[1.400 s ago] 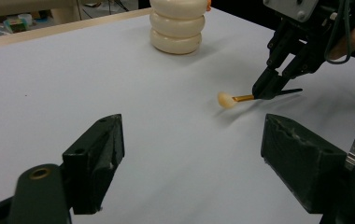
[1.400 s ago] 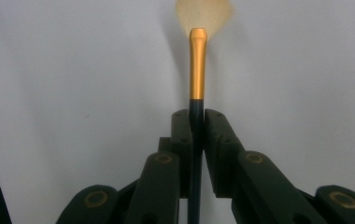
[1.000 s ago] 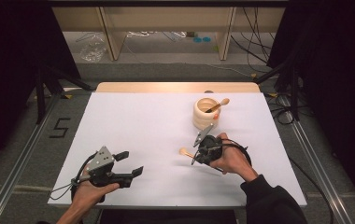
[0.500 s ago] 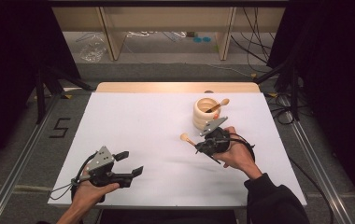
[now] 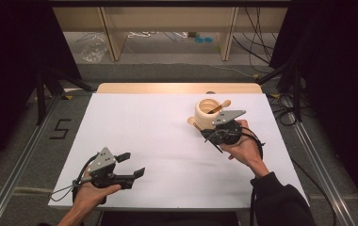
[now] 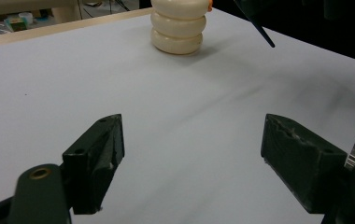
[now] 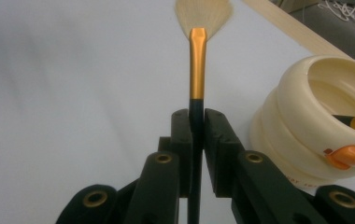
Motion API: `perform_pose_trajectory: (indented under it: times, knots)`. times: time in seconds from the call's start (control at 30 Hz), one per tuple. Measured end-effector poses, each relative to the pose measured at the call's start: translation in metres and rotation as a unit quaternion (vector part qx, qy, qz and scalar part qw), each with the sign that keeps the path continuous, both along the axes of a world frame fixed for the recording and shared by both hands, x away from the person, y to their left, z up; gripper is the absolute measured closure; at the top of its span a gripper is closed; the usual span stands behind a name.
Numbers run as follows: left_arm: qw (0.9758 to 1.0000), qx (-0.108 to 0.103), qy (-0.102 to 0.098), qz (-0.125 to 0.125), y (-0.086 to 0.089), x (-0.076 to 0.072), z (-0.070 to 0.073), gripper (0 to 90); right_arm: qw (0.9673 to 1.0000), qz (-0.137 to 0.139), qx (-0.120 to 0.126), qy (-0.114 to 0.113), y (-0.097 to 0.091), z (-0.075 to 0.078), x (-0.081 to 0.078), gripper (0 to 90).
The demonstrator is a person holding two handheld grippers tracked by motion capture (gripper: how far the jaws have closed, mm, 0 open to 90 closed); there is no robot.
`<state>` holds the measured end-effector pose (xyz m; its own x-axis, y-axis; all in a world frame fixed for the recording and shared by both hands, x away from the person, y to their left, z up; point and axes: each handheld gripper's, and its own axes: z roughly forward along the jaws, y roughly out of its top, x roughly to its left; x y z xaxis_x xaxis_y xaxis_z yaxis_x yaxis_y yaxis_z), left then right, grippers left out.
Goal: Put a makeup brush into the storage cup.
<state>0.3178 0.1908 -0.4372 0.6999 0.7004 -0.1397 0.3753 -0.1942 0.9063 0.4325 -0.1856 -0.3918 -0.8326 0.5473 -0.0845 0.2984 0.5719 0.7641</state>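
Observation:
My right gripper (image 5: 206,132) is shut on the black handle of a fan brush (image 7: 197,65) with an orange ferrule and pale bristles. It holds the brush off the white table, just in front of a cream ribbed cup (image 5: 209,111). In the right gripper view the jaws (image 7: 197,117) clamp the handle, with the cup (image 7: 320,116) to the right. A second brush (image 5: 219,106) leans inside the cup. My left gripper (image 5: 132,164) rests open near the table's front left; nothing lies between its jaws (image 6: 192,144). The cup (image 6: 178,28) stands far ahead of it.
The white tabletop (image 5: 149,127) has a wooden strip (image 5: 177,88) along its far edge. Metal rails (image 5: 17,160) run along both sides. Shelving and cables lie on the floor beyond the table.
My right gripper has risen and moved away from the person toward the cup, carrying the brush off the table. The left gripper has stayed in place.

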Motion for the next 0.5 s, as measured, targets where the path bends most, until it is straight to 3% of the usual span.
perform_pose_trajectory:
  times: [0.27,0.43,0.5]
  knots:
    - [1.0000,0.002,0.001,0.005,0.001,-0.001,0.001,21.2,0.9989,-0.011,0.036,-0.029,-0.006,0.004,0.005,83.4]
    - [1.0000,0.002,0.002,0.006,0.002,0.000,0.001,21.2,0.9969,-0.025,0.068,-0.029,-0.011,0.006,0.012,83.4]
    - [1.0000,0.001,0.002,0.006,0.002,0.000,0.001,21.2,0.9967,-0.030,0.069,-0.030,-0.014,0.008,0.015,83.4]
